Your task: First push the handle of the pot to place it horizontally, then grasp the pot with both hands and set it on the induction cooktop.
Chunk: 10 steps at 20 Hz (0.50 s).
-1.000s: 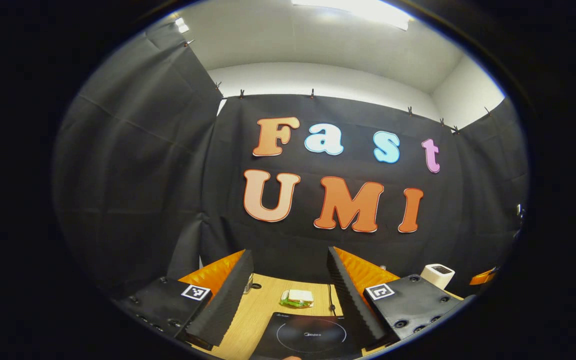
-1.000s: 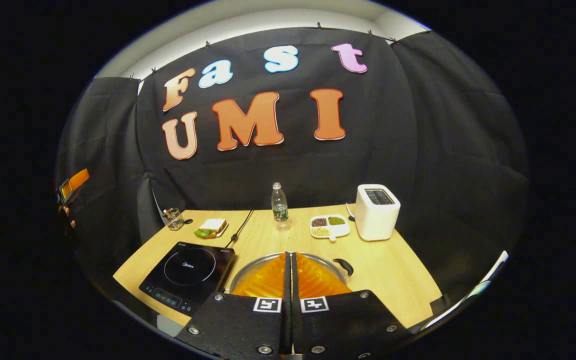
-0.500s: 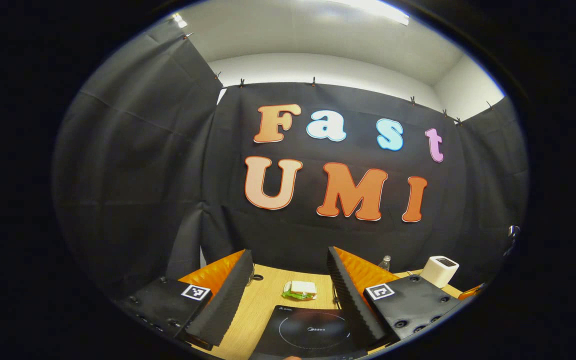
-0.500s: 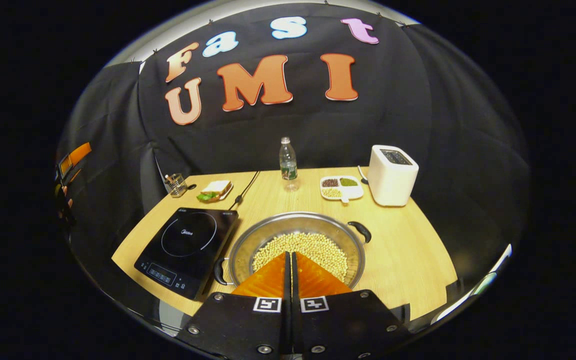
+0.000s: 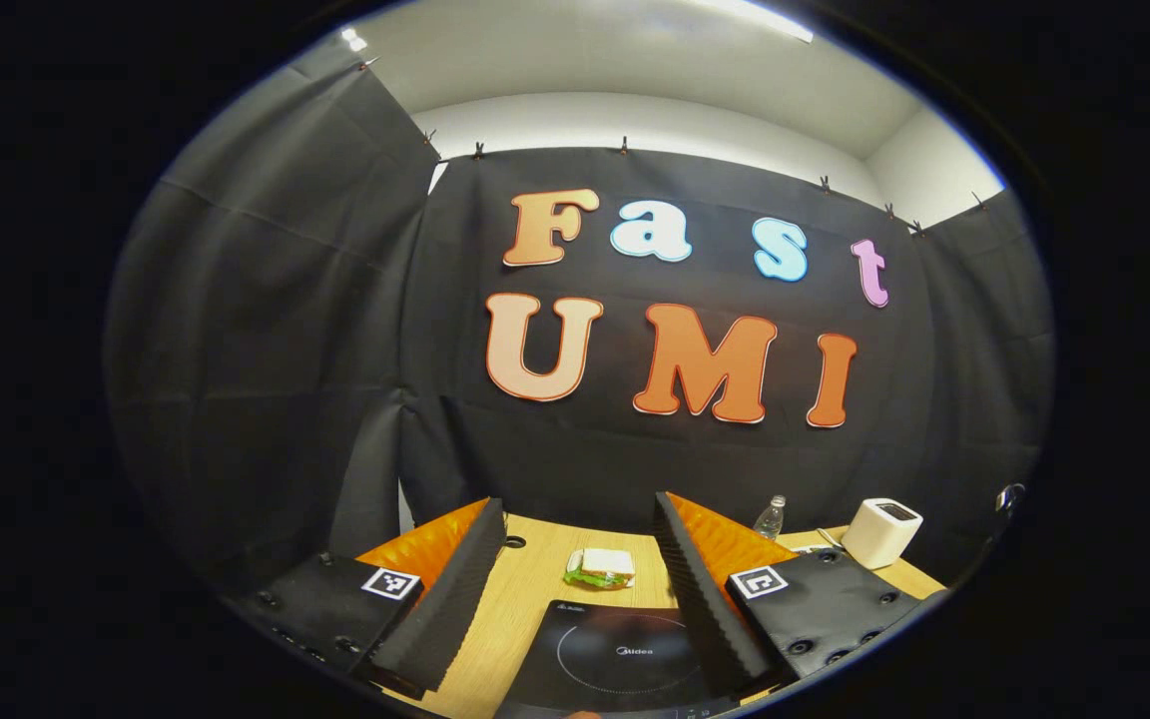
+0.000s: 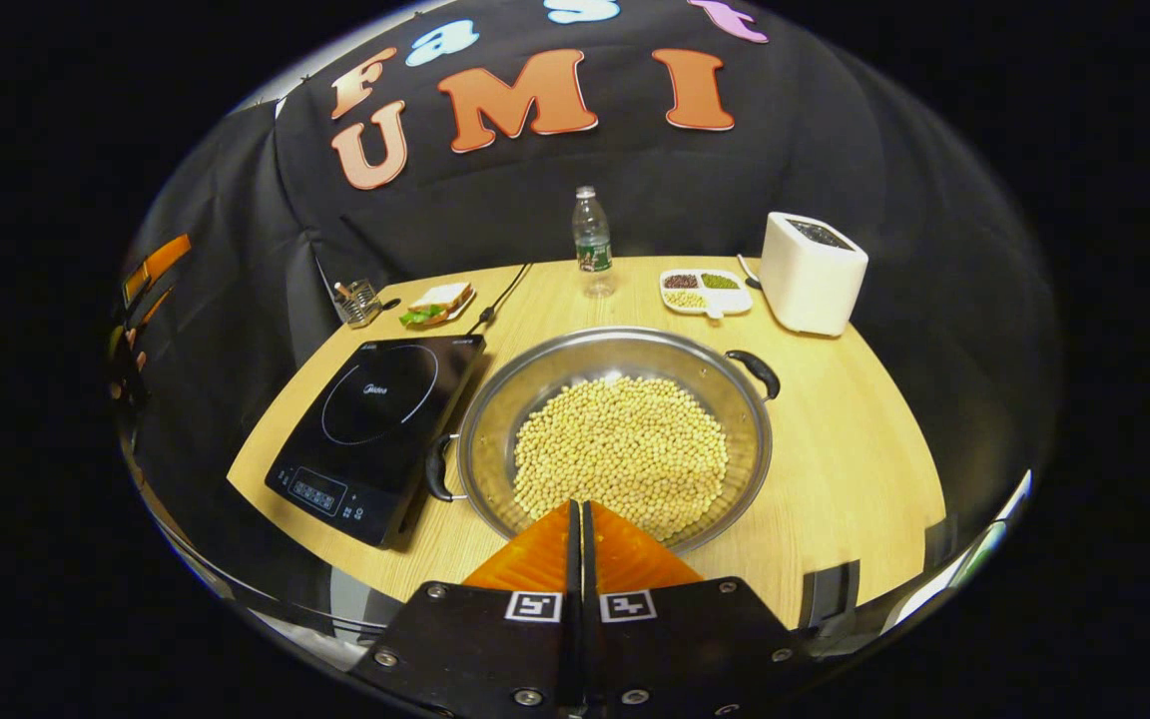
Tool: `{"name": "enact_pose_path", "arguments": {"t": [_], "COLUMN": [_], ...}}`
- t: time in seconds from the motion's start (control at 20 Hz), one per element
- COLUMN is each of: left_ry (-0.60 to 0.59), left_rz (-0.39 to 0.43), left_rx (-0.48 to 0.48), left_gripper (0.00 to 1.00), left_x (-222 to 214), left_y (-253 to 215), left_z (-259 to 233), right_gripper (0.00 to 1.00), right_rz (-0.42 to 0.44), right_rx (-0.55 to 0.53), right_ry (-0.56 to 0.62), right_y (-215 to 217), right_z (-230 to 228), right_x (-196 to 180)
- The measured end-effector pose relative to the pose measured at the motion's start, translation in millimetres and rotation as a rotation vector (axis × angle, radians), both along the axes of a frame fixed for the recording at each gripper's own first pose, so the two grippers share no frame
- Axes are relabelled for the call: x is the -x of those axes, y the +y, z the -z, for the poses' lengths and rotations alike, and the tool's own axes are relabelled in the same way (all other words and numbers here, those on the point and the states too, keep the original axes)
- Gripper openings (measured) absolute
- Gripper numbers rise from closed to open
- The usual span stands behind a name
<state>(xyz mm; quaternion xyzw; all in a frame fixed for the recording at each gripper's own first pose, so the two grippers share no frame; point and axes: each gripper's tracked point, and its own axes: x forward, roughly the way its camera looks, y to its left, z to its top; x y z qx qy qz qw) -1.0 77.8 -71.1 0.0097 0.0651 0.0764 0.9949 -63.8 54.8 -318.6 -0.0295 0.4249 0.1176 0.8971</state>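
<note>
Steel pot (image 6: pixel 615 429), filled with pale beans, sits on the wooden table (image 6: pixel 835 469) directly ahead of the right gripper (image 6: pixel 577 509), whose orange fingers are pressed together on nothing, their tips over the pot's near rim. Over the last second this gripper has risen and tipped downward: a second ago only the far rim and one handle showed past its fingers, whereas the whole pot is now in sight. The two black handles lie on a diagonal, the left handle (image 6: pixel 435 469) nearer and to the left, just beside the induction cooktop (image 6: pixel 375 419), and the right handle (image 6: pixel 757 371) farther and to the right. The left gripper (image 5: pixel 575 559), fingers spread apart and empty, hovers with the cooktop below and between its fingers; it has dipped slightly, bringing more of the cooktop and a sandwich (image 5: pixel 600 569) beyond it into view. Judged from this, the handle push has not begun, and the closed right gripper seems poised to nudge a handle.
</note>
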Motion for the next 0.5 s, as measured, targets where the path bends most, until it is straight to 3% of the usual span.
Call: {"name": "enact_pose_path", "arguments": {"t": [0.5], "left_ry": [0.006], "left_rz": [0.038], "left_rx": [-0.005], "left_gripper": [0.98], "left_x": [4], "left_y": [-6], "left_z": [6], "right_gripper": [0.00], "right_rz": [-0.080], "right_rx": [-0.013], "right_ry": [0.140], "right_y": [32], "right_z": [32], "right_x": [41]}}
